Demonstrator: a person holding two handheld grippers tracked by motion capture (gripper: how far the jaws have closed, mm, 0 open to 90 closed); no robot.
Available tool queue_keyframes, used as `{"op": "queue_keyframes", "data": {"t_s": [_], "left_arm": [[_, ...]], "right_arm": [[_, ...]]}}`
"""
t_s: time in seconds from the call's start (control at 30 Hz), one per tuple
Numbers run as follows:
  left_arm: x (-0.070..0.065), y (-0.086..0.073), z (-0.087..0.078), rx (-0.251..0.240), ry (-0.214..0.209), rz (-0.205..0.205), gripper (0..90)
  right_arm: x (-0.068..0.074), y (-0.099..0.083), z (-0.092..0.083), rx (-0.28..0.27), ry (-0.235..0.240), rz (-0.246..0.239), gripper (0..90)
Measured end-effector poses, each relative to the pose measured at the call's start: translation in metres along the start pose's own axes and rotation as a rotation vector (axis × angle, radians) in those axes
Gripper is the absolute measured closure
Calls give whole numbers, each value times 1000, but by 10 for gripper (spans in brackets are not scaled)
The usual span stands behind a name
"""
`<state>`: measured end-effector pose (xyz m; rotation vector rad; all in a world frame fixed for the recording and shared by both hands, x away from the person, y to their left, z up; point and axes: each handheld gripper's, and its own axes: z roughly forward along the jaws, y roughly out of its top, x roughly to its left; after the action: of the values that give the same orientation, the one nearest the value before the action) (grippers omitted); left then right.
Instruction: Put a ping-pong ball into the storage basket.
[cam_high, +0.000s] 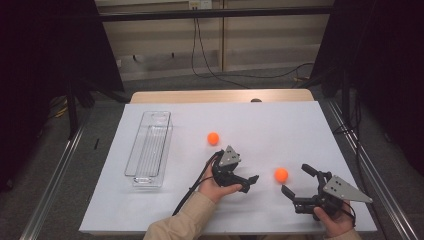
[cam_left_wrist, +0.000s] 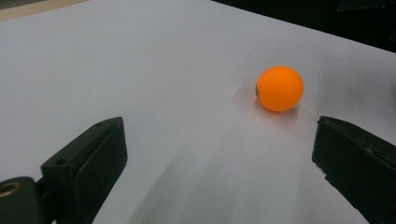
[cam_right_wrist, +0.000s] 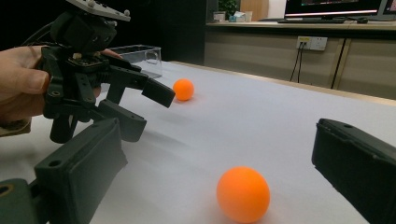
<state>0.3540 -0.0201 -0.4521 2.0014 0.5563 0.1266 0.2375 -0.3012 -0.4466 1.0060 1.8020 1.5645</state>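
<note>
The near orange ball (cam_high: 281, 174) lies on the white tabletop (cam_high: 280, 125), between the two grippers, and I take it as the landmark. The right gripper (cam_high: 296, 179) is just right of this ball, with both jaws spread wide and nothing between them; the ball is in front of the gap but not touching either jaw. In the right gripper view the ball (cam_right_wrist: 243, 194) sits low between the two black jaws, closer to the camera than their tips. The left gripper (cam_high: 250, 182) is just left of the ball, also spread open and empty, its jaws pointing toward it. In the left gripper view the ball (cam_left_wrist: 279, 88) stands beyond the jaw tips, nearer to the right one.

A second orange ball (cam_high: 213, 138) rests farther back and to the left of the landmark, well apart from it. Much bare white surface stays behind and to the right of the landmark ball, up to the far edge; the near edge is close behind the hands.

A clear plastic tray (cam_high: 149, 150) stands far left of the landmark ball, long side running away from the person. It looks empty.
</note>
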Motion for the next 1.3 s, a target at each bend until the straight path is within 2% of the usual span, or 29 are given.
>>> {"op": "queue_keyframes", "data": {"t_s": [0.67,1.3], "left_arm": [[0,2,5,11,-1,-4,37],[-2,7,17,31,-13,-7,38]], "right_arm": [[0,0,0,-1,4,-4,19],[0,1,0,-3,6,-8,19]]}}
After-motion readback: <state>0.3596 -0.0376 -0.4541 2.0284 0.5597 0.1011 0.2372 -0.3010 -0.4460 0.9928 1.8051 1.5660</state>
